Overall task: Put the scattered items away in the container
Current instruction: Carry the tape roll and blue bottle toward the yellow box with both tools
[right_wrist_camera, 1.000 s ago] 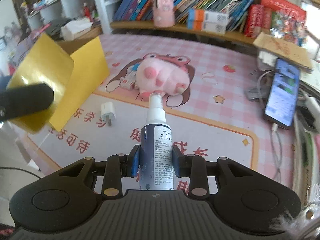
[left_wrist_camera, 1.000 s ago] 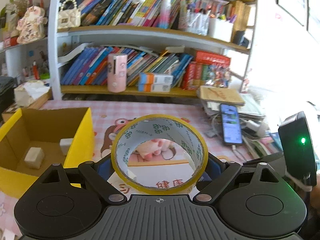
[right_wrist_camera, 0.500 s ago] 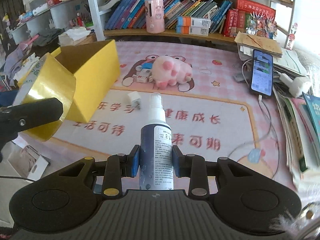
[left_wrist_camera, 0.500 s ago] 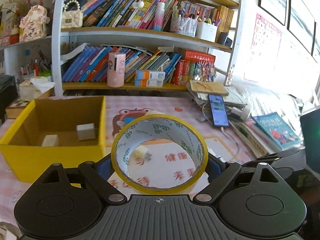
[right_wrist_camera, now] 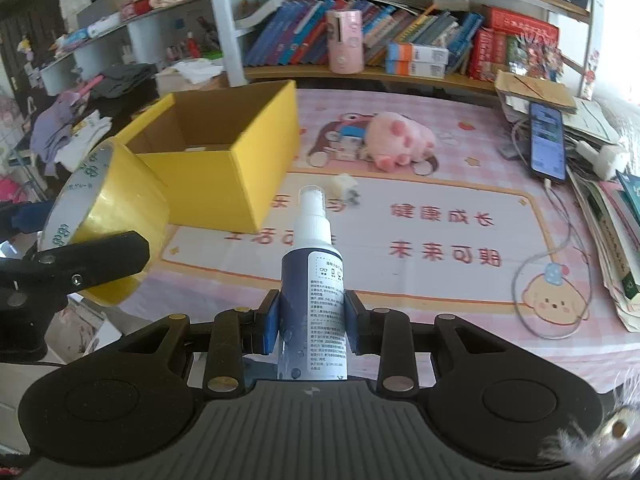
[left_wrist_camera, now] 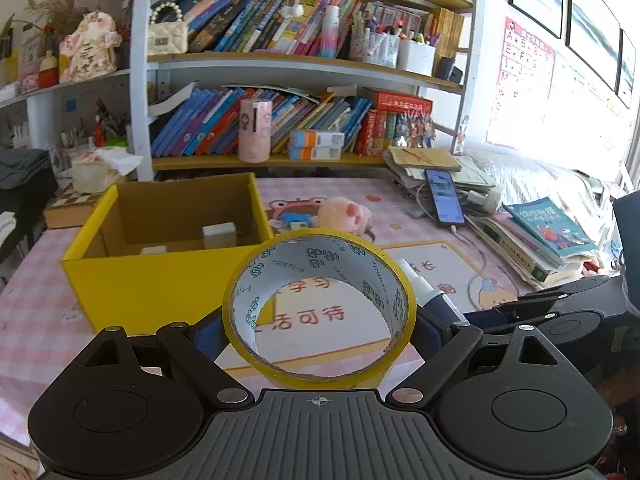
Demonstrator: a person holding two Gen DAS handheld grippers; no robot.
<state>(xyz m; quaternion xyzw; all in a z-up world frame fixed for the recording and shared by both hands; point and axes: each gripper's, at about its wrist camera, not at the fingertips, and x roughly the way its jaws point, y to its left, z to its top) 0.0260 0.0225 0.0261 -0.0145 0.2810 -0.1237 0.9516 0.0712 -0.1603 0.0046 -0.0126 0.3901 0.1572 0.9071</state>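
Note:
My left gripper [left_wrist_camera: 318, 326] is shut on a yellow tape roll [left_wrist_camera: 320, 372], held above the table's near edge, in front of the yellow cardboard box [left_wrist_camera: 160, 280]. The box holds two small white blocks [left_wrist_camera: 219, 235]. My right gripper [right_wrist_camera: 312, 318] is shut on a dark blue spray bottle [right_wrist_camera: 312, 300] with a white nozzle, held upright to the right of the box [right_wrist_camera: 240, 168]. The tape roll [right_wrist_camera: 116, 216] and left gripper show at the left of the right wrist view. A pink plush toy [right_wrist_camera: 400, 140] and a small white charger [right_wrist_camera: 344, 188] lie on the mat.
A phone [right_wrist_camera: 547, 144] on a cable and stacked books [left_wrist_camera: 552, 240] lie at the table's right. A bookshelf [left_wrist_camera: 300, 60] with a pink cylinder [left_wrist_camera: 255, 130] stands behind. A small blue and white item [right_wrist_camera: 352, 132] lies beside the plush toy.
Both grippers have pulled back and up from the table with their objects still held. The box and mat now look farther away.

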